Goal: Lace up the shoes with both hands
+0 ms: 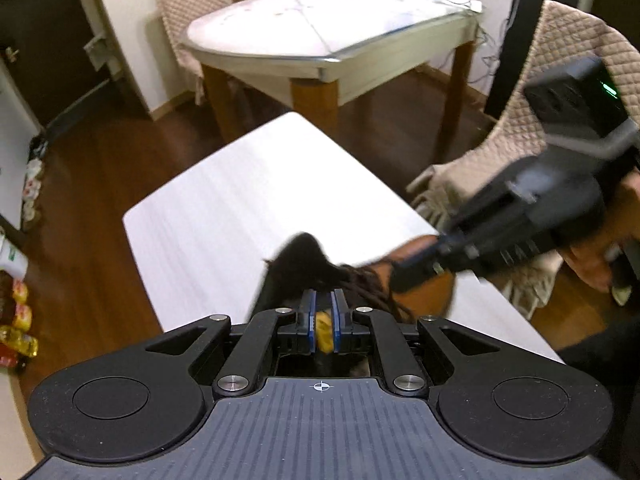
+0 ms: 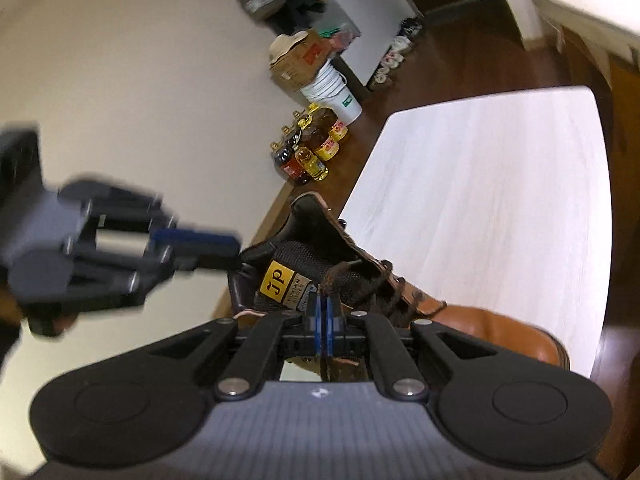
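Lower eyelets of boot (image 2: 480, 320) laced; top remains. Right gripper (image 2: 324, 312) clamped on lace (image 2: 332, 276); left gripper (image 1: 323, 312) near-closed at tongue (image 2: 296, 264), grip unclear

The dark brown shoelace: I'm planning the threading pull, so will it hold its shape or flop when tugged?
The dark brown shoelace probably flops: it bends loosely over the black mesh tongue. Its woven surface looks grippy, likely not slippery. The tan leather boot seems heavy enough to stay put.
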`<state>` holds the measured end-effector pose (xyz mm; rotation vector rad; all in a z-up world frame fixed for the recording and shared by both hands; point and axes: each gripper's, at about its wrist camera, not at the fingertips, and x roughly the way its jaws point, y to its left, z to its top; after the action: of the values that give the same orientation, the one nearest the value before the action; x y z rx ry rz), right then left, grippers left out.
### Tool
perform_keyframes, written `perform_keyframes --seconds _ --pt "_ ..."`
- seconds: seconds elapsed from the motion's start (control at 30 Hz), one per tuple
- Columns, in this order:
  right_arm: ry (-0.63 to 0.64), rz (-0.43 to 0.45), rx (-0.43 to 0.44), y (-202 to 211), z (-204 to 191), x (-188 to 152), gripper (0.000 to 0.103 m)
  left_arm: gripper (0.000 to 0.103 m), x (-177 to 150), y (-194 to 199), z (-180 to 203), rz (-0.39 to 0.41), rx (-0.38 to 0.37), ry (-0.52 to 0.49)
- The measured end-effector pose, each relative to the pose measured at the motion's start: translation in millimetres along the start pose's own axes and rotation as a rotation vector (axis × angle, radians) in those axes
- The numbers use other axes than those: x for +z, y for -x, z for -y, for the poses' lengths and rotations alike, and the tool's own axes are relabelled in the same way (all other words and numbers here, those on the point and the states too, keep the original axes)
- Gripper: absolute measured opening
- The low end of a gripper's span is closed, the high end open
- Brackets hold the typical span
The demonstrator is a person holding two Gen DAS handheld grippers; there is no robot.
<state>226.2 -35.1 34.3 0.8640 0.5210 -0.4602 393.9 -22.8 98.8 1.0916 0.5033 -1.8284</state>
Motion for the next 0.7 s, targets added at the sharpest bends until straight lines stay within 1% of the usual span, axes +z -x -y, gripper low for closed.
perform_keyframes --seconds 0.1,0.13,0.17,0.23,0.3,0.37,0.43,0.5,0.63,0.7 --pt "0.024 0.002 -0.047 -9.3 -8.8 -3.7 0.004 0.009 0.7 -7.7 -4.1 0.007 0.001 -0.089" --pt "0.040 0.007 -0.075 -12.4 -15.1 -5.7 0.004 0.009 -0.3 -10.7 -5.6 0.012 -0.002 -0.115" --pt "0.049 0.012 -0.091 -13.8 -17.7 -7.1 0.004 0.009 -1.7 -15.5 -10.1 0.018 -0.020 -0.135" --pt "0.089 0.028 -0.150 -16.1 -31.2 -11.6 0.004 0.010 -2.5 -16.4 -12.5 0.031 -0.036 -0.143" --pt "0.123 0.036 -0.186 -17.5 -39.4 -13.8 0.004 0.010 -3.5 -19.8 -21.0 0.065 -0.057 -0.130" --pt "0.212 0.045 -0.257 -23.5 -56.0 -19.8 0.004 0.010 -4.7 -22.5 -26.8 0.088 -0.068 -0.123" --pt "0.250 0.047 -0.289 -26.5 -62.3 -21.4 0.004 0.010 -6.8 -23.2 -31.1 0.109 -0.079 -0.115" --pt "0.310 0.050 -0.348 -32.8 -71.1 -25.0 0.004 0.010 -11.1 -22.5 -35.0 0.128 -0.092 -0.106" --pt "0.352 0.040 -0.399 -39.9 -78.8 -27.1 0.004 0.010 -17.9 -21.7 -38.1 0.142 -0.101 -0.103" --pt "0.393 0.018 -0.434 -48.1 -84.7 -30.3 0.004 0.010 -22.9 -20.5 -39.5 0.154 -0.109 -0.096"
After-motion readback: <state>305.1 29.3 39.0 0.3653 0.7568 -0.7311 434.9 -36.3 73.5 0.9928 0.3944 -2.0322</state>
